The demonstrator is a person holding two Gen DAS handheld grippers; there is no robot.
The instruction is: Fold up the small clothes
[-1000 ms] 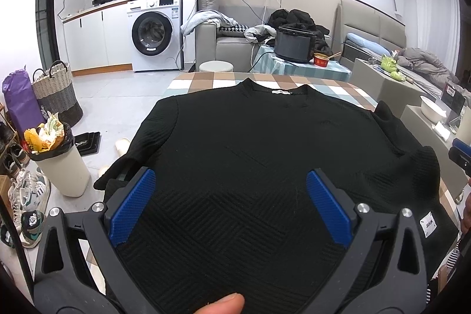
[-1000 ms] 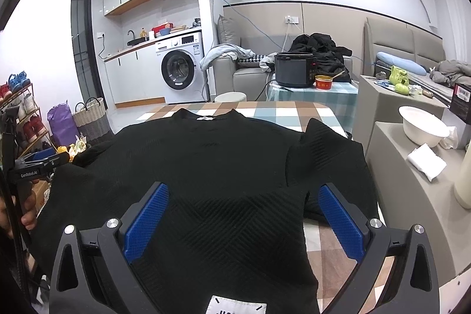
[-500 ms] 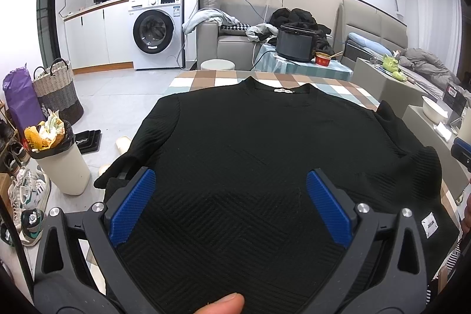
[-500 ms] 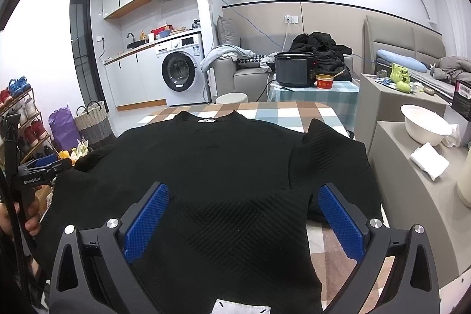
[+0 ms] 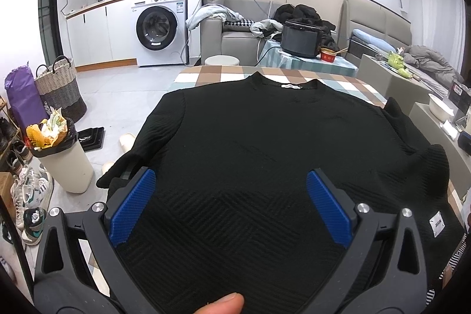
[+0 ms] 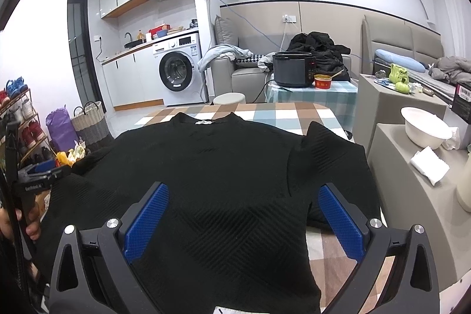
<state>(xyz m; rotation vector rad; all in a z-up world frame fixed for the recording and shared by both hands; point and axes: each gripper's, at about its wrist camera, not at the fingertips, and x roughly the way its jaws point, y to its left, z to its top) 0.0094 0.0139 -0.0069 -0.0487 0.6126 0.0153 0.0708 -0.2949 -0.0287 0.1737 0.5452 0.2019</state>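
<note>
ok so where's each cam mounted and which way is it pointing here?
Left wrist: on the left hand-held gripper, facing across the black sweater toward the washing machine; open blue fingers and a fingertip show.
Right wrist: on the right hand-held gripper, facing the same way; open fingers, plus the left hand-held gripper at the left edge.
Shared: sweater, checked tablecloth, washing machine.
</note>
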